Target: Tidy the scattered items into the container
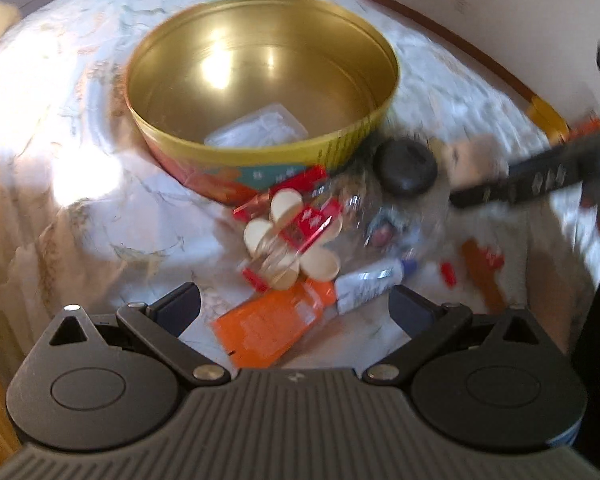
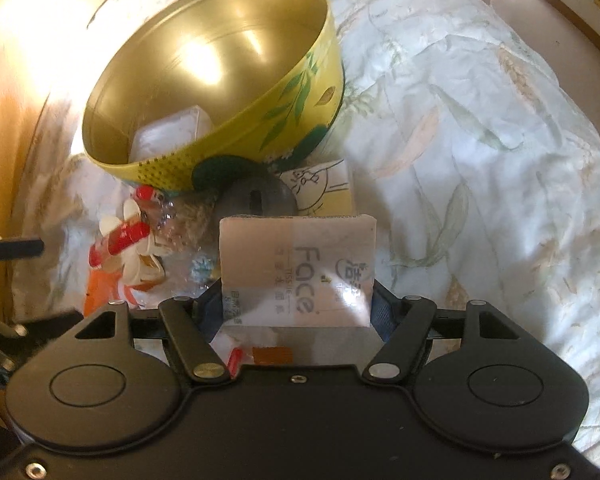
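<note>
A round gold tin (image 1: 260,32) (image 2: 204,52) stands on a floral cloth with a clear plastic box (image 1: 260,128) (image 2: 168,136) inside. My left gripper (image 1: 296,304) is open and empty above an orange packet (image 1: 268,324), a small tube (image 1: 368,284) and a pack of wooden spoons (image 1: 292,232). My right gripper (image 2: 298,300) is shut on a "Face" tissue pack (image 2: 298,268), held upright in front of the tin. A black round disc (image 1: 406,168) (image 2: 256,200) lies beside the tin.
The right gripper (image 1: 540,176) shows as a blur at the right of the left wrist view. A yellow card with a line drawing (image 2: 320,188) lies right of the disc. Small red and orange bits (image 1: 480,268) lie at the right. A wall edge (image 1: 480,60) runs behind.
</note>
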